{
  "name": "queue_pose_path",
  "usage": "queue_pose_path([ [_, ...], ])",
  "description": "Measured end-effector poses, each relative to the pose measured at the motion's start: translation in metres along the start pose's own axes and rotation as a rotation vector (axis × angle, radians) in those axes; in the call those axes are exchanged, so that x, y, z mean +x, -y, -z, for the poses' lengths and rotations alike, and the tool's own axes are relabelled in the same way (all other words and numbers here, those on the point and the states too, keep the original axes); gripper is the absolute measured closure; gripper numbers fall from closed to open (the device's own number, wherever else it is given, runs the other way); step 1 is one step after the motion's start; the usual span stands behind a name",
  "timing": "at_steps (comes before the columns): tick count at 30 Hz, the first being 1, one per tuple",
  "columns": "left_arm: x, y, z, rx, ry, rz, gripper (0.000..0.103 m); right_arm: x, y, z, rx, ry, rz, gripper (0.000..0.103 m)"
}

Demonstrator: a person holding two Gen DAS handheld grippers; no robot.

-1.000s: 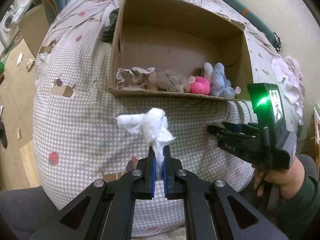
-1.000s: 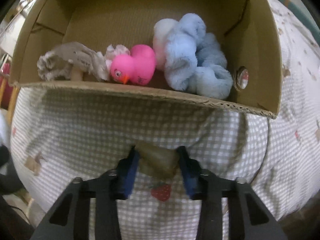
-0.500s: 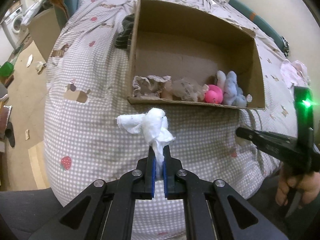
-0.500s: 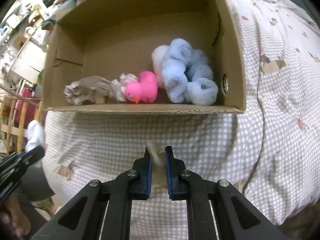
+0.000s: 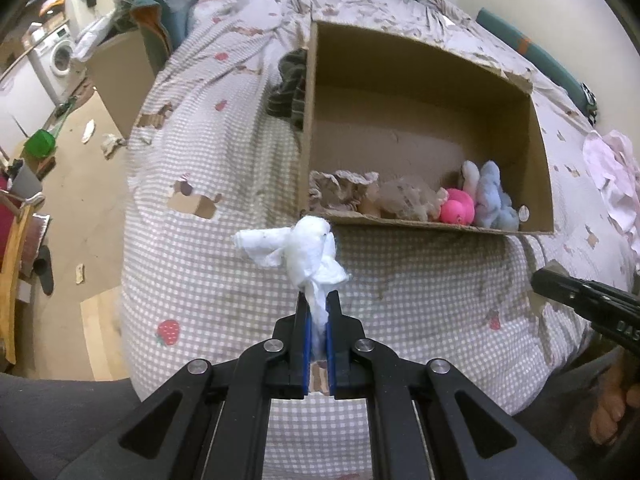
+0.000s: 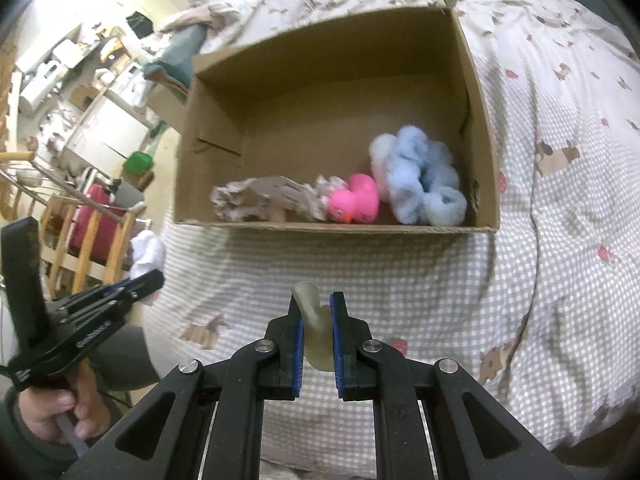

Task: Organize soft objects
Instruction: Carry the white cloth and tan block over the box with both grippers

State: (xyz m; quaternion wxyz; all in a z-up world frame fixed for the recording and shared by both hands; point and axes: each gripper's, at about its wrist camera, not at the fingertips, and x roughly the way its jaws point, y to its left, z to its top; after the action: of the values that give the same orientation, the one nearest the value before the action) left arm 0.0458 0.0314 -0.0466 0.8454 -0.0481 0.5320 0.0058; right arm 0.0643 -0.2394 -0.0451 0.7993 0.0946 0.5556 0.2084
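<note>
My left gripper (image 5: 318,304) is shut on a crumpled white tissue wad (image 5: 296,250), held in the air in front of the bed. My right gripper (image 6: 316,308) is shut on a small pale beige soft piece (image 6: 316,324). An open cardboard box (image 5: 420,80) lies on the checked bedcover, also in the right wrist view (image 6: 332,92). Inside along its near wall sit crumpled brown paper (image 6: 256,200), a pink rubber duck (image 6: 356,204) and a light blue plush (image 6: 424,184). Both grippers are short of the box's near edge.
The checked bedcover (image 5: 224,184) drapes over the bed edge. A dark garment (image 5: 290,88) lies left of the box, pink cloth (image 5: 612,168) at the right. The floor at left holds a green bucket (image 5: 40,144), scraps and a wooden chair (image 6: 80,240).
Both grippers have drawn back from the box and risen, so it looks smaller and farther. The right gripper closed on the beige piece and lifted it off the bedcover.
</note>
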Motion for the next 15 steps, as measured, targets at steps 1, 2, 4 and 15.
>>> queue_pose_path([
  [1,-0.004,0.000,0.000,-0.001,0.012,-0.002,0.097,-0.006,-0.002,-0.001,0.000,0.011,-0.018,0.090],
  [2,-0.006,0.000,-0.001,0.001,0.021,-0.004,0.097,-0.014,-0.003,-0.001,-0.003,0.025,-0.035,0.090],
  [4,-0.016,-0.003,-0.005,-0.005,0.060,-0.007,0.097,-0.023,-0.004,-0.001,-0.007,0.062,-0.067,0.090],
  [15,-0.047,0.003,-0.038,-0.021,0.135,0.041,0.097,-0.076,-0.007,-0.024,0.028,0.228,-0.198,0.090],
])
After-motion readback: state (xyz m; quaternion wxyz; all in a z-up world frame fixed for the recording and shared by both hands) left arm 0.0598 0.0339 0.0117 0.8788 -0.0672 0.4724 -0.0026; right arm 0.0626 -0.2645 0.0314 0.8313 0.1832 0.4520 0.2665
